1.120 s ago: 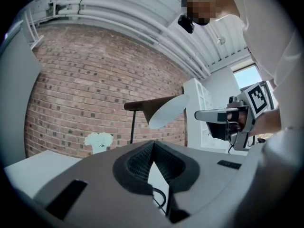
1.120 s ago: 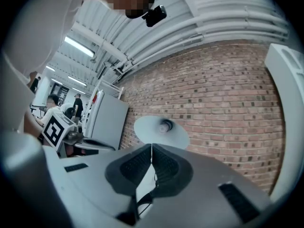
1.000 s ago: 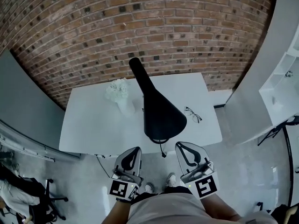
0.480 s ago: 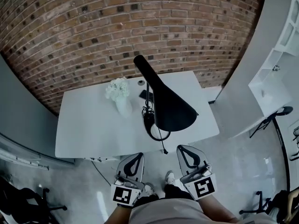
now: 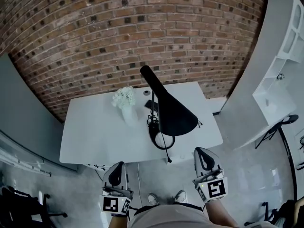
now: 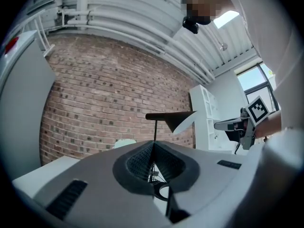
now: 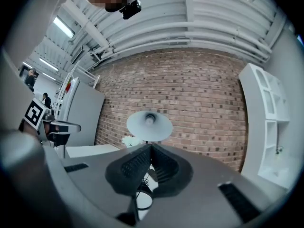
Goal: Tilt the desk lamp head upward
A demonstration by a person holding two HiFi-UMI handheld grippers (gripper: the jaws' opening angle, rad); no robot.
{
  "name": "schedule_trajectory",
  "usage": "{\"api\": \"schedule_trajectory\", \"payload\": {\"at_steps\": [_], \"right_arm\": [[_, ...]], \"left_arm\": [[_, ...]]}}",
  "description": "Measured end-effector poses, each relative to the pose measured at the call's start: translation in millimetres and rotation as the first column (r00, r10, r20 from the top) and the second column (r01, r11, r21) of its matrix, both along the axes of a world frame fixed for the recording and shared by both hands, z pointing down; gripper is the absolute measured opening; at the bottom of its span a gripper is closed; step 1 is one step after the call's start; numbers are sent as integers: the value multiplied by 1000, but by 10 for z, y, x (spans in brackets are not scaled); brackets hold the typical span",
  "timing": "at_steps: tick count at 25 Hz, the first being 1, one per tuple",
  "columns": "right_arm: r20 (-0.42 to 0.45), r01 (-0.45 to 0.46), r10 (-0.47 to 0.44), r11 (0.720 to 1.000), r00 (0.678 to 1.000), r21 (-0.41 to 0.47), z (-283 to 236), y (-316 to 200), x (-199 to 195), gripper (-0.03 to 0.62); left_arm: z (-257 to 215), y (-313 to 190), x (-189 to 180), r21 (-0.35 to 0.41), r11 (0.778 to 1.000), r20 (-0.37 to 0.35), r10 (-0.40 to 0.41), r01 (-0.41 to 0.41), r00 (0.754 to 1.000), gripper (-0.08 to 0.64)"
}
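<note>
A black desk lamp stands on the white table (image 5: 95, 132); its cone-shaped head (image 5: 171, 110) hangs over the table's front right part, above its ring base (image 5: 161, 139). From the left gripper view the lamp head (image 6: 173, 118) shows side-on. In the right gripper view the shade's pale inside and bulb (image 7: 149, 123) face the camera. My left gripper (image 5: 116, 175) and right gripper (image 5: 205, 160) are both shut and empty. They hover in front of the table's near edge, apart from the lamp.
A white vase of white flowers (image 5: 126, 103) stands left of the lamp. Small dark objects (image 5: 150, 103) lie behind the lamp. A brick wall (image 5: 118, 37) is behind the table. White shelving (image 5: 280, 75) stands at the right. A cable (image 5: 165, 148) trails over the table's front edge.
The head view has shifted, so the table and lamp sit a little higher in the frame. Both grippers have spread further apart; the left dropped lower left, the right moved right.
</note>
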State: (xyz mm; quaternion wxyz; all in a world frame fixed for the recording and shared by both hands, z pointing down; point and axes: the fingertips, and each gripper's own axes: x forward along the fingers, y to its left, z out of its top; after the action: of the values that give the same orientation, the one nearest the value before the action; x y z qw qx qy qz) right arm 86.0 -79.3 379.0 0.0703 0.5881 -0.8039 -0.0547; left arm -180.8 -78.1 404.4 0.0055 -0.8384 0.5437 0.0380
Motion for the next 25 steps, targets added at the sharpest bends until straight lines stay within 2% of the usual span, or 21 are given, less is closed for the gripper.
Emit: {"api": "schedule_trajectory", "payload": {"at_steps": [4, 11, 19, 25], "right_arm": [[5, 32, -32, 999, 999, 9, -27, -67, 0, 15], [-14, 148, -148, 989, 989, -11, 54, -128, -253, 15], [-19, 154, -154, 988, 988, 3, -15, -183, -225, 15], [-26, 158, -159, 987, 987, -27, 26, -230, -225, 15]], "left_arm": [[-30, 16, 131, 3, 1000, 0, 2, -2, 1000, 3], [-23, 0, 243, 1, 1000, -1, 13, -13, 1000, 5], [-76, -73, 353, 14, 1000, -5, 27, -27, 1000, 4], [-72, -135, 428, 8, 999, -31, 47, -47, 998, 4]]}}
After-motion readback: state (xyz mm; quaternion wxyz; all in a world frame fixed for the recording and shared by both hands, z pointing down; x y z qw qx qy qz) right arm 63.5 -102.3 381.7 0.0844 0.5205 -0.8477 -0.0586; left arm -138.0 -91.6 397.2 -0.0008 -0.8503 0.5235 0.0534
